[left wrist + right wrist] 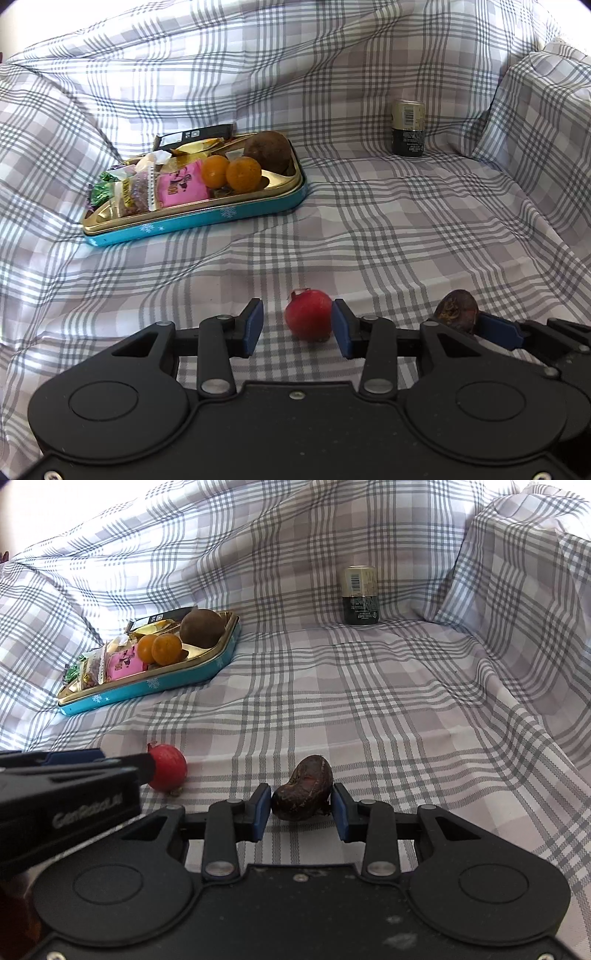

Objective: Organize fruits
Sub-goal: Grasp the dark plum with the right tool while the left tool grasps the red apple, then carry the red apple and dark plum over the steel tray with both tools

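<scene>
Red fruit (308,314) on the plaid cloth (388,229), between the blue pads of the left tongs (297,328): touching or nearly touching the right pad (340,328), clear gap to the left pad. Left tongs spread wide, gripping nothing.

Dark kidney-shaped fruit (303,794) on the same cloth, between the pads of the right tongs (302,810). Left pad (263,808) right at its skin, right pad just beside it; firm grip or not, cannot tell. From the left wrist view, same dark fruit (457,312) close to the right of the red one.

Farther back and to the left, teal tin (258,210) with gold rim, holding two small orange fruits (232,172), one large brown round fruit (267,152) and wrapped snacks (162,186). Well apart at the back right, upright can (408,127).
</scene>
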Demonstrator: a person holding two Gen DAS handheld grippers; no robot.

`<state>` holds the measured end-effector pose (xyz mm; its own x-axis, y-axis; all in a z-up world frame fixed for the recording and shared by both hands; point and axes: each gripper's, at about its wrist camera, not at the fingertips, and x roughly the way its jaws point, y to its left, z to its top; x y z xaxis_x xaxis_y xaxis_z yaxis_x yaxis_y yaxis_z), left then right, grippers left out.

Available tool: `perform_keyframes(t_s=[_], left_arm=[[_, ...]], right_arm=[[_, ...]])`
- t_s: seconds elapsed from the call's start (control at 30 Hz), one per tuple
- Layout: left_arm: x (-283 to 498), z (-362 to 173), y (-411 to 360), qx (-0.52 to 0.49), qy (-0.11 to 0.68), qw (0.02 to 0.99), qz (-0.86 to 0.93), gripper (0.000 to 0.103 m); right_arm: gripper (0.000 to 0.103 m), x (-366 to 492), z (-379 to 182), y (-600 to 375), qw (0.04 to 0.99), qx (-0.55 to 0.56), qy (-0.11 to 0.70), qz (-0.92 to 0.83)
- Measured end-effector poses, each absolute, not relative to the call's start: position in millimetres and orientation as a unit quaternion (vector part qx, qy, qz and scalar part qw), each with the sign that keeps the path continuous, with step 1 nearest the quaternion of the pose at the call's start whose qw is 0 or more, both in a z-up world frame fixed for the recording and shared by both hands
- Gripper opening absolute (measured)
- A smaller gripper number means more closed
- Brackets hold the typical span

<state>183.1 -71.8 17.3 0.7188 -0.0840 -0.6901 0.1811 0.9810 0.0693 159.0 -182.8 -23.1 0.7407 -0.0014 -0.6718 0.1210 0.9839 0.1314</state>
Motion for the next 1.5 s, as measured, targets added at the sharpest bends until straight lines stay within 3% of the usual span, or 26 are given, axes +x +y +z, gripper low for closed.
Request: perform_keyframes(t_s=[0.2, 0.73, 0.9, 1.5], left_arm=[[191.4, 9.3, -75.2, 0.066, 0.377, 0.922, -0.066, 0.054], [204.6, -6.2, -86.9, 0.066, 0.397, 0.911, -0.086, 0.053], [203.3, -5.4, -82.2, 0.044, 0.393, 0.914, -0.093, 0.046], [127.7, 38.4, -10.8, 0.023, 0.338, 0.94, -0.03, 0.046]], right_arm=[[0.038, 161.2, -24.0, -186.5, 0.925, 0.096, 0.367, -0.032], [0.039, 163.8, -27.9, -186.4, 0.923, 0.088, 0.372, -0.032], [0.038, 163.9, -29.0, -182.8, 0.926, 0.072, 0.369, -0.033], [0.038, 136.9, -5.0, -176.6, 0.949, 0.089, 0.299, 0.042]])
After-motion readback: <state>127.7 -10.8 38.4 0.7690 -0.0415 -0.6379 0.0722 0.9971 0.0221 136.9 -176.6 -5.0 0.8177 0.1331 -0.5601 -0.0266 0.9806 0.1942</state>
